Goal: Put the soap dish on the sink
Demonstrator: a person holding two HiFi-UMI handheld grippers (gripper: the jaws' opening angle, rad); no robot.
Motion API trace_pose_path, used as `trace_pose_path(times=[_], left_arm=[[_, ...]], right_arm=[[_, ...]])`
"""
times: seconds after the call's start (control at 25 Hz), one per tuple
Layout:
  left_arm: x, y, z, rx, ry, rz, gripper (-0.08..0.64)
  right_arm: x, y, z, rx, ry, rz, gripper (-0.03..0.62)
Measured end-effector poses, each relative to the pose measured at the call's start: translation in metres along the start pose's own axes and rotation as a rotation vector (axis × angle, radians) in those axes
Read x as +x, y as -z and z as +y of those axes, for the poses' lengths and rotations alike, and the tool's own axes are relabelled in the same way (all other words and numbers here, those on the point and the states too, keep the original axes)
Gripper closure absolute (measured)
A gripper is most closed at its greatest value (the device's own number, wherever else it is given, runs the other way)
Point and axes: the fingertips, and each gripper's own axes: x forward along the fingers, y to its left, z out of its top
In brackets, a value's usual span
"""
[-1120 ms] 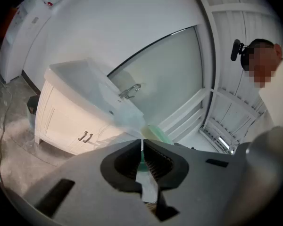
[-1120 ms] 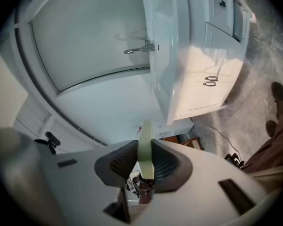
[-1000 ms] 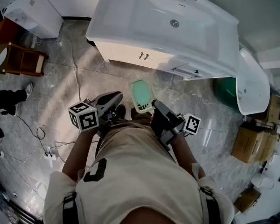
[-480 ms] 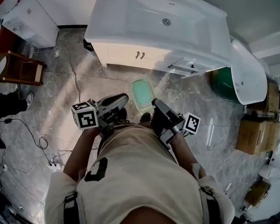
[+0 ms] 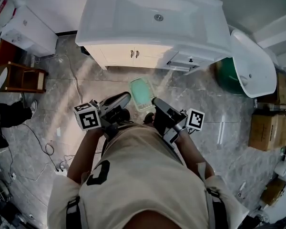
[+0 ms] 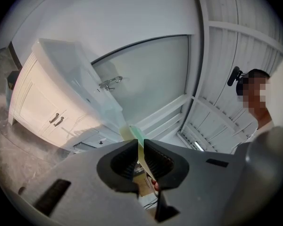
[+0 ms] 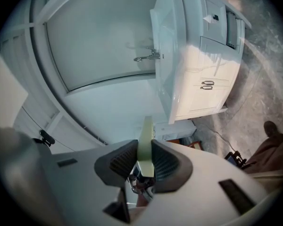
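The soap dish (image 5: 142, 92), green inside a pale rim, is being carried over the floor (image 5: 81, 87), on the near side of the sink (image 5: 109, 18) and apart from it. It is being clamped at its near edge by the right gripper's (image 5: 155, 101) jaws. The left gripper's (image 5: 127, 97) jaws are being held nearly together just beside its left edge.

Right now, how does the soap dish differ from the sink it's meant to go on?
The soap dish is mint green with a pale rim; the sink is all white. The dish is far smaller than the sink. The dish hangs over the floor, clamped in the tongs of the right gripper; the sink sits on its cabinet. Both are shallow rounded rectangles.
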Motion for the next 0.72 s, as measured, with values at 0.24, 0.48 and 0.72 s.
trace_pose_path(times=[0.24,0.48,0.72], left_arm=[[0.028,0.01,-0.008,0.017,-0.044,-0.015,0.529],[0.056,0.015,-0.017,0.023,-0.057,-0.046,0.529],[0.069,0.018,-0.019,0.079,-0.069,-0.014,0.532]], right_arm=[[-0.023,-0.008,-0.002,0.046,0.002,0.085,0.492],[-0.043,-0.026,0.002,0.066,-0.023,0.152,0.494],[-0.05,-0.03,0.004,0.074,-0.023,0.246,0.494]])
